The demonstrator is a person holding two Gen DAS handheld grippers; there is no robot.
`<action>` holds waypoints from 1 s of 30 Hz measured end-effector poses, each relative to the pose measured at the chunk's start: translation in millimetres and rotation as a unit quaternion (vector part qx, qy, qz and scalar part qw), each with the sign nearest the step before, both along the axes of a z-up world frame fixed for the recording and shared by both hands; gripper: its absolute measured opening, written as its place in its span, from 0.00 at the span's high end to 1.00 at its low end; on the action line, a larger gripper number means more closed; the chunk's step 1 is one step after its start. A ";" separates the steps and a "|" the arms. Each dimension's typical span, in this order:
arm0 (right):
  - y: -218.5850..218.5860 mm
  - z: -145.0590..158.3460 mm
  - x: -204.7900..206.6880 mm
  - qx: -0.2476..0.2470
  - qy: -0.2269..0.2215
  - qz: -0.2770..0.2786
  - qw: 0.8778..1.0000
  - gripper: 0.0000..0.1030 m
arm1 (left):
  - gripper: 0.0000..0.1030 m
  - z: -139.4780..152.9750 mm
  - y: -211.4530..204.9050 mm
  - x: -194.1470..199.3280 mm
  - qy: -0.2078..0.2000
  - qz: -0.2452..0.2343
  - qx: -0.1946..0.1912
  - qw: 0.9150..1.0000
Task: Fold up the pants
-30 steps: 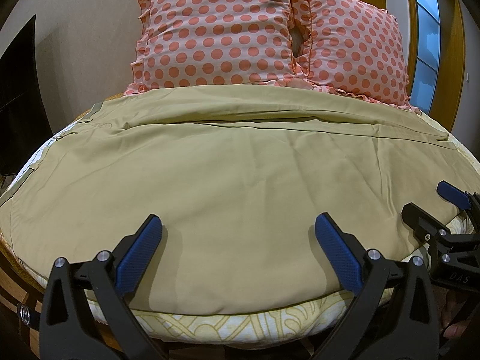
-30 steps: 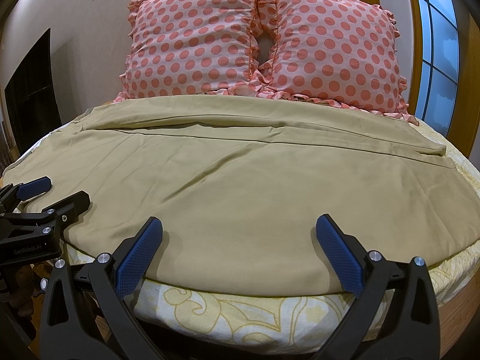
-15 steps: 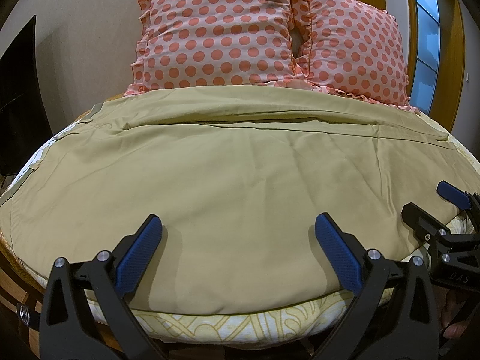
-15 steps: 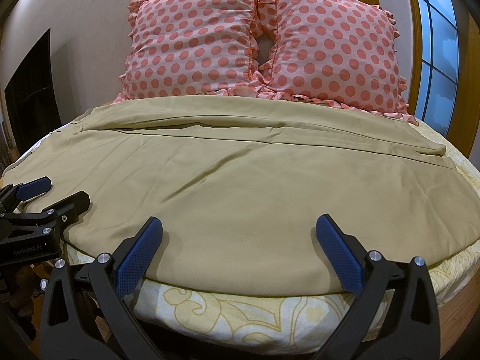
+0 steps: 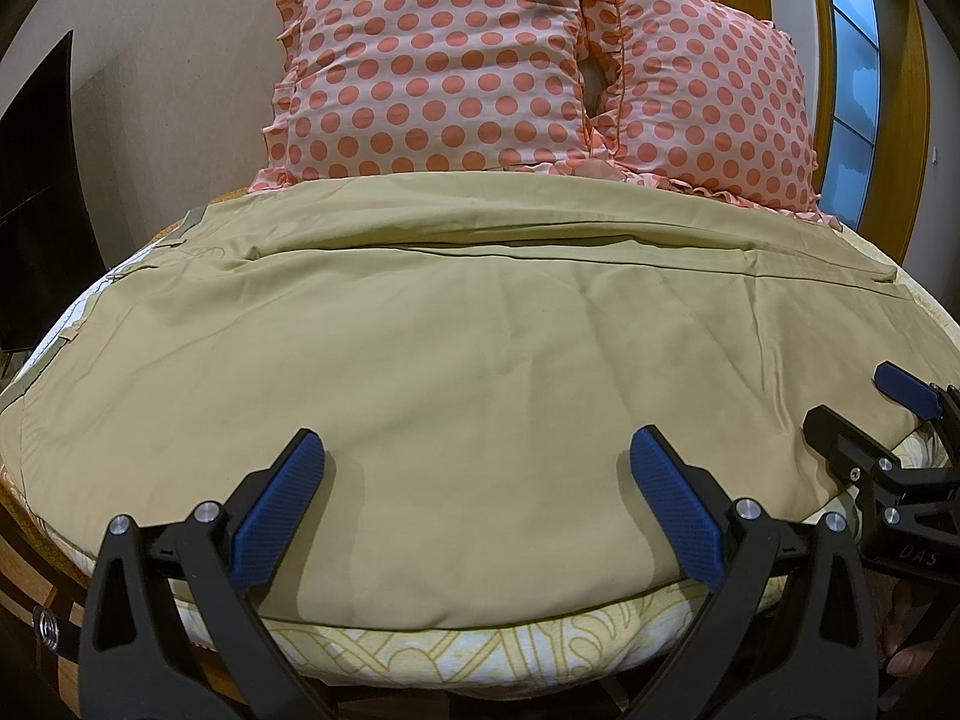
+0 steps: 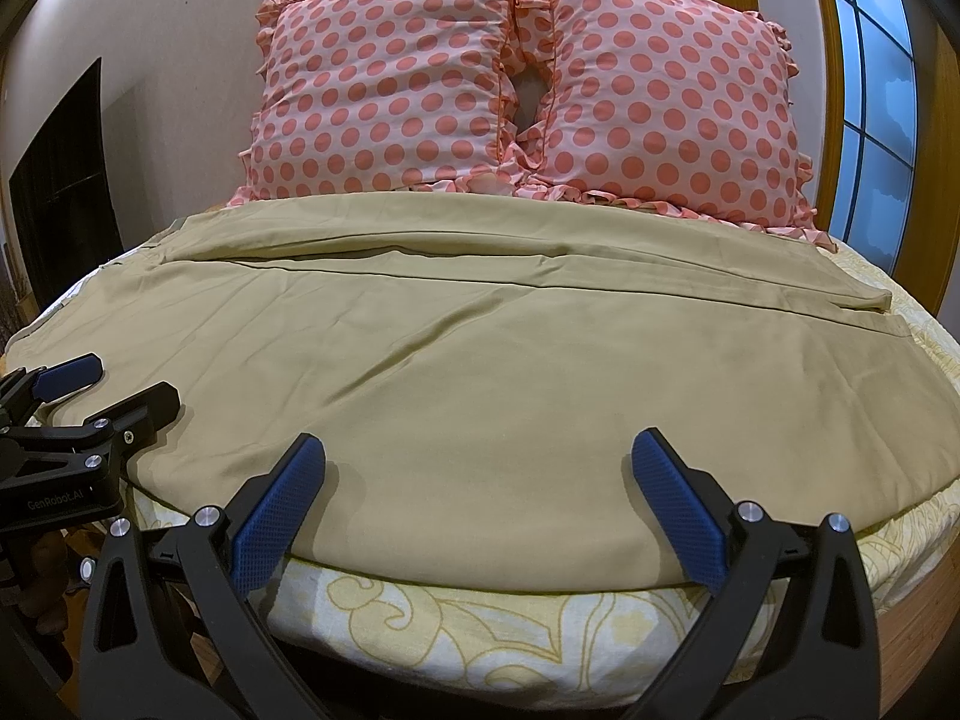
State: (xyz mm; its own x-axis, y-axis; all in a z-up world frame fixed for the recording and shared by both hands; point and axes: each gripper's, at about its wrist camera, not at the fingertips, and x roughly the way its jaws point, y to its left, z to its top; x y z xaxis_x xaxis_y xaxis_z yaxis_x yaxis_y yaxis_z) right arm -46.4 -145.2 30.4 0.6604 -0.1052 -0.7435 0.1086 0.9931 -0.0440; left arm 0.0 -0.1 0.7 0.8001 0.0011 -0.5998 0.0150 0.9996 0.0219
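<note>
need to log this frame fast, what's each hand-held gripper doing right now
Left hand-held gripper: open, holding nothing, above the near edge of the khaki pants.
Right hand-held gripper: open, holding nothing, also at the near edge.

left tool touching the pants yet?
Cannot tell. In the left wrist view the left tool is open over the khaki pants; in the right wrist view its fingers lie low at the near edge, with no plain contact or gap.

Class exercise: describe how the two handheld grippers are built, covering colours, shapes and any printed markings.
Both the left gripper and right gripper share a design: matte black angular frames with triangular cut-outs, silver round bolts, and jaws faced with textured blue pads. White lettering reads "GenRobot.AI" on the left one's side and "DAS" on the right's. No cables or sleeves show.
</note>
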 end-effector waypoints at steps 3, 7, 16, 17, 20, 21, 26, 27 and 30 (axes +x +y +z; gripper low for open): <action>0.0 -0.1 -0.1 0.000 0.000 0.000 1.000 0.01 | 0.02 0.0 0.0 0.0 0.000 0.000 0.000 1.000; 0.0 -0.1 0.1 0.000 0.000 0.000 1.000 0.01 | 0.02 0.2 0.0 0.3 0.000 0.000 0.000 1.000; 0.2 -0.4 -0.8 0.000 -0.001 0.000 1.000 0.01 | 0.02 0.2 0.0 0.2 -0.001 0.000 0.000 1.000; 0.2 -0.4 -1.0 0.000 -0.001 0.000 1.000 0.01 | 0.02 0.1 0.0 -0.2 -0.001 0.000 0.000 1.000; 0.5 -1.4 -2.3 -0.001 -0.006 0.000 1.000 0.01 | 0.02 0.1 0.0 -0.1 -0.001 0.000 0.000 1.000; 0.6 -2.2 -2.3 -0.002 -0.006 0.000 1.000 0.01 | 0.02 0.2 0.0 0.0 -0.001 0.000 0.000 1.000; 1.0 -6.4 -4.2 -0.002 -0.009 0.001 1.000 0.01 | 0.02 0.2 0.1 0.2 0.000 -0.001 0.000 1.000; 0.0 -4.8 -2.9 -0.002 -0.008 0.001 1.000 0.01 | 0.02 0.4 0.3 0.6 0.001 -0.001 0.000 1.000; 0.3 -1.9 -3.2 0.000 -0.009 0.007 1.000 0.01 | 0.02 3.8 -0.8 2.0 0.004 -0.004 0.000 1.000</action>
State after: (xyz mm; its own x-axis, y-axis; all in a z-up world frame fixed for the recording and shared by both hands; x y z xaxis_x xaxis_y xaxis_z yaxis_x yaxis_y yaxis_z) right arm -49.6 -144.8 28.5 0.6748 -0.0967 -0.7316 0.0959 0.9945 -0.0430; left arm 2.0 -1.0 4.5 0.7954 -0.0050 -0.6061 0.0228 0.9995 0.0217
